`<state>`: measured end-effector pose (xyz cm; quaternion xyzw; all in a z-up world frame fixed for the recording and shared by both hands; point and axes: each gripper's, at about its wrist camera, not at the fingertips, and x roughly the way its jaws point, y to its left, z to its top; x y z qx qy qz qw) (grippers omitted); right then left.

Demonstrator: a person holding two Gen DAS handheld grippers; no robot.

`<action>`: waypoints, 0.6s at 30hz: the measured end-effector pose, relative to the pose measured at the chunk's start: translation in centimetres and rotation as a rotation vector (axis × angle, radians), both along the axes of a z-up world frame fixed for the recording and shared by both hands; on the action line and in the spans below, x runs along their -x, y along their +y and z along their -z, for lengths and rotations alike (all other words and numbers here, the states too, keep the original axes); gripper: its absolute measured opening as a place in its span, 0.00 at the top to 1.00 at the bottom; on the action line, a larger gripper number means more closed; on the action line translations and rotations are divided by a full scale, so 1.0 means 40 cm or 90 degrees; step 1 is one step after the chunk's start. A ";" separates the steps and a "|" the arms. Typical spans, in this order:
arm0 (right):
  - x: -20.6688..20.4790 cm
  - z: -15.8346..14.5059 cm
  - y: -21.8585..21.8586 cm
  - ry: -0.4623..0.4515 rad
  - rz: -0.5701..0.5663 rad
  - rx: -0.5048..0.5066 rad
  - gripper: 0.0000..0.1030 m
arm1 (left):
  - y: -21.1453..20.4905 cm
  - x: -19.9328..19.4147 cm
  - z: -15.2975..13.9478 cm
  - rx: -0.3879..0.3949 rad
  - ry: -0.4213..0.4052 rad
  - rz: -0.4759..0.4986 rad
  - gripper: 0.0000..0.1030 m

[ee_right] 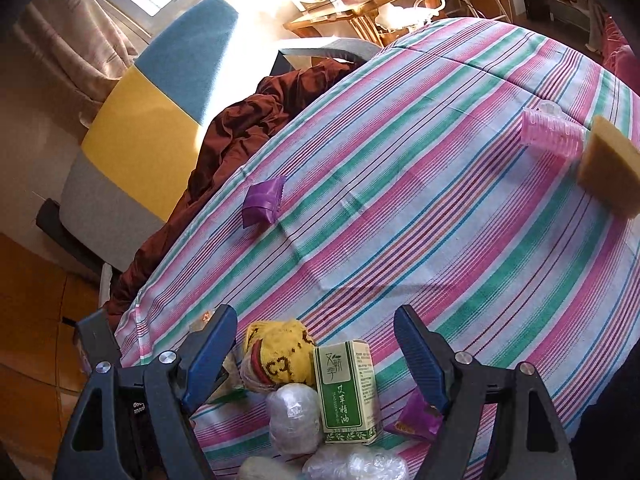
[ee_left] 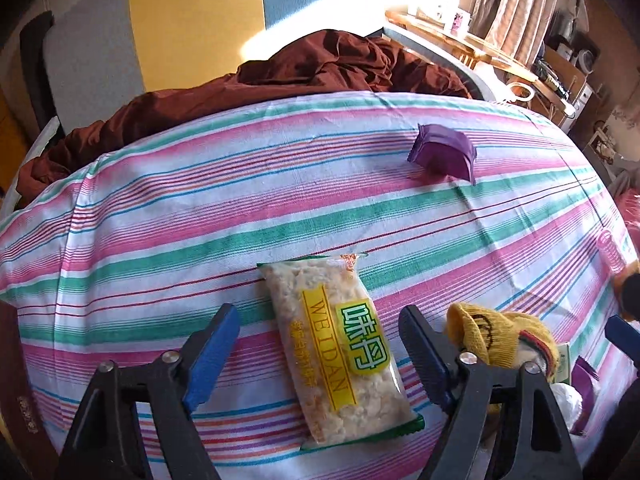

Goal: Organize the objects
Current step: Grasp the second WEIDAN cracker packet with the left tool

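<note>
Left tool (ee_left: 318, 354): straddling the WEIDAN snack packet (ee_left: 340, 354), blue pads (ee_left: 212, 354) either side with striped cloth showing in both gaps; jaws partly open, nothing gripped yet.

Snack packet: flat on the striped cloth (ee_left: 280, 200), lying askew to the jaw line, near end at the bottom of the left view, far end pointing up-left.

Right tool (ee_right: 316, 360): jaws wide, nothing pinched; hovering over the gathered pile.

Pile: yellow sock (ee_right: 280, 354), green box (ee_right: 346, 390) and clear wrapped bundles (ee_right: 294, 416) bunched together, a purple sachet (ee_right: 416, 416) just beside the green box. Same sock (ee_left: 500, 340) visible just beside the left tool's right-hand pad.

Still scattered: purple pouch (ee_left: 444, 152) well apart up the cloth; pink ribbed roller (ee_right: 554, 136) and tan block (ee_right: 608, 168) touching each other at the right edge of the right view.

Step in hand, by the look of it: closing on the snack packet to carry it to the pile.

Doing it well: squaring the jaws across the packet's short width first; pinching mid-body rather than on the slippery crimped ends; easing the squeeze, contents look crumbly.

Watch-outs: pads snagging the loose cloth under the packet; right-hand pad catching the sock.

Landing spot: probably the free edge of the pile, clear of the right tool.
</note>
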<state>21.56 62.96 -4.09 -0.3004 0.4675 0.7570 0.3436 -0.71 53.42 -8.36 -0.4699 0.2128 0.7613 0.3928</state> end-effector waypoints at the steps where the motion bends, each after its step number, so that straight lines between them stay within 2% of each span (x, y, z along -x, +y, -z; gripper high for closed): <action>1: -0.002 0.002 0.002 0.000 0.002 0.003 0.20 | -0.006 0.000 0.003 -0.005 0.015 -0.002 0.41; 2: -0.003 0.004 0.003 0.001 0.001 0.007 0.20 | -0.015 -0.004 -0.001 -0.011 0.037 -0.001 0.52; 3: 0.001 0.007 0.005 0.001 -0.001 0.010 0.20 | -0.028 -0.005 -0.001 -0.018 0.037 0.005 0.56; 5: 0.005 0.007 0.002 -0.002 -0.007 0.010 0.20 | -0.074 -0.003 -0.001 -0.040 0.037 0.001 0.57; 9: 0.025 0.009 -0.007 -0.022 -0.026 0.003 0.20 | -0.182 -0.021 0.017 -0.069 0.114 -0.004 0.56; 12: 0.051 0.010 -0.018 -0.047 -0.059 -0.004 0.20 | -0.197 -0.004 0.021 -0.085 0.094 -0.008 0.56; 15: 0.119 -0.002 -0.028 -0.092 -0.157 -0.035 0.20 | -0.187 -0.016 0.026 -0.074 0.119 -0.001 0.56; 18: 0.212 -0.029 -0.027 -0.161 -0.272 -0.135 0.20 | -0.194 -0.011 0.026 -0.087 0.110 -0.003 0.56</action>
